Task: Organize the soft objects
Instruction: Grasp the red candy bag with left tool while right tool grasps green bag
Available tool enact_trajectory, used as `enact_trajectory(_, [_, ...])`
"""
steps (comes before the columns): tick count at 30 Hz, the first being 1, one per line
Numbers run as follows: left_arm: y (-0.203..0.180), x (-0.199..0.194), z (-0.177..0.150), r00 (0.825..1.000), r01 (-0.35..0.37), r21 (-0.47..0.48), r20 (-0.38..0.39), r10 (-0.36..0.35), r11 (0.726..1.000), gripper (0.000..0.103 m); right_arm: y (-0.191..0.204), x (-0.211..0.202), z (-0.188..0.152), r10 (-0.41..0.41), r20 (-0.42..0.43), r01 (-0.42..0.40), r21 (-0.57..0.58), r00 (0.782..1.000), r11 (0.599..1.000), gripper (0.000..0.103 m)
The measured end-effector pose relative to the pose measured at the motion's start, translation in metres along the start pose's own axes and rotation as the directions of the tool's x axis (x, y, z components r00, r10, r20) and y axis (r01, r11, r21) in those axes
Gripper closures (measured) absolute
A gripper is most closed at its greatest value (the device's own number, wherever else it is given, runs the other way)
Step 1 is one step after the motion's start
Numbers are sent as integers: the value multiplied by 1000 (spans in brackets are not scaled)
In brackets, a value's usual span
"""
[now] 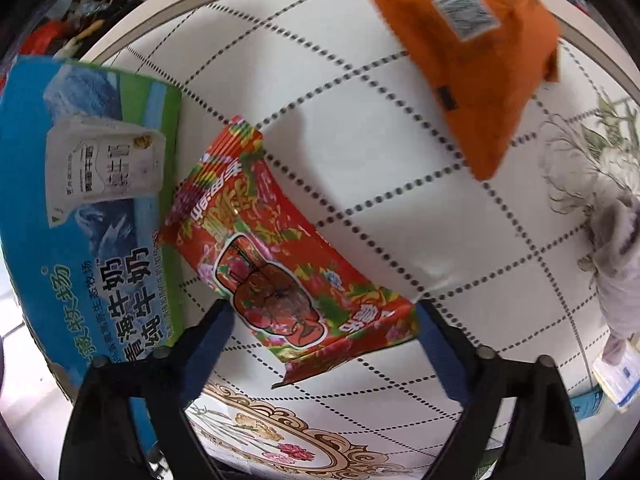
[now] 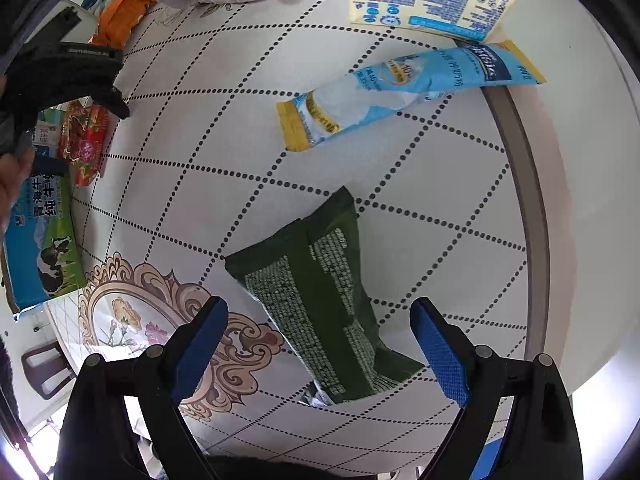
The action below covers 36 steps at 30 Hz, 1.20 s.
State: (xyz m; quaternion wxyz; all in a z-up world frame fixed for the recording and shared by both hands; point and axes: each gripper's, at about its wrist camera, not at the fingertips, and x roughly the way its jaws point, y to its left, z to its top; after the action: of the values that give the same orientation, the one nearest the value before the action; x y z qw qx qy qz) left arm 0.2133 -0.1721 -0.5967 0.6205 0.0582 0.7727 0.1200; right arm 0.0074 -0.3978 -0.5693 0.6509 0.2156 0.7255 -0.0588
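Left tool (image 1: 320, 320) spread wide over red flowered foil packet (image 1: 280, 256) beside blue milk box (image 1: 80, 184). Right tool (image 2: 320, 320) wide above dark green plastic pouch (image 2: 320, 304). Neither gripped; orange pouch (image 1: 480, 64), pale blue sachet (image 2: 400, 92) scattered on counter (image 1: 360, 140). Sorting barely begun.

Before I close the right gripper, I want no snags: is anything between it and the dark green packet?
Nothing visible. The right gripper is open with the dark green packet lying between its fingers on the table, apart from other items.

Bright even light, fisheye-warped edges, slight blur
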Motion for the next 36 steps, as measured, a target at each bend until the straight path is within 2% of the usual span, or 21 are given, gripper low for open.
enact_trajectory(2, [-4,-7,-2,999,-20,32,44,19,999,41,-3,-3,-1,0,8,0,2,1000,1000,9])
enact_trajectory(3, [-6,-10,-12,995,-60,44,83,56,997,51,-5,-3,-1,2,9,-2,4,1000,1000,9])
enact_trajectory(8, [-19,-4,-62,979,-116,176,188,83,977,55,-7,6,-8,-1,-16,0,-8,1000,1000,9])
enact_trajectory(11, [-34,6,-106,970,-134,297,233,64,946,55,-3,12,-14,-7,-32,5,-45,999,999,9])
enact_trajectory(13, [-49,11,-136,968,-155,405,245,56,901,55,1,18,-18,-15,-48,11,-68,999,998,9])
enact_trajectory(14, [-50,13,-144,969,-155,437,244,50,886,55,2,22,-20,-21,-59,16,-78,998,997,17])
enact_trajectory(15, [-51,16,-161,970,-143,476,240,29,868,53,2,27,-22,-33,-71,26,-86,997,996,35])
enact_trajectory(17, [-47,21,-176,976,-125,496,216,18,859,53,2,35,-24,-67,-85,59,-98,994,993,55])
enact_trajectory(18, [-42,21,-184,981,-97,491,194,0,866,53,2,33,-25,-65,-67,58,-98,996,994,63])
enact_trajectory(20, [-25,16,-195,985,-4,459,154,-75,889,52,2,32,-27,-65,-57,60,-94,996,994,64])
enact_trajectory(22, [0,6,-198,979,95,409,127,-160,908,48,0,30,-28,-68,-51,64,-77,996,995,64])
enact_trajectory(23, [13,7,-198,976,119,385,122,-179,915,46,-1,29,-29,-63,-49,59,-70,997,996,64])
enact_trajectory(25, [28,7,-197,965,202,323,97,-245,925,39,-4,30,-29,-20,-59,17,-56,998,998,64])
enact_trajectory(27, [36,13,-184,965,217,270,83,-247,938,38,-7,31,-28,4,-77,-9,-58,997,998,55])
enact_trajectory(30, [48,10,-136,968,240,198,25,-250,950,38,-13,31,-25,25,-62,-26,-16,998,1000,49])
enact_trajectory(32, [51,27,-131,968,250,153,-5,-252,956,38,-16,29,-24,39,-51,-38,4,998,999,48])
enact_trajectory(33, [50,35,-124,967,254,132,-25,-253,958,31,-16,29,-23,47,-47,-46,9,998,999,48])
enact_trajectory(34, [49,40,-120,960,280,102,-41,-277,954,17,-16,27,-21,53,-46,-53,14,998,999,48])
enact_trajectory(36, [42,47,-119,957,289,86,-58,-285,954,17,-17,28,-20,57,-41,-56,33,997,998,48])
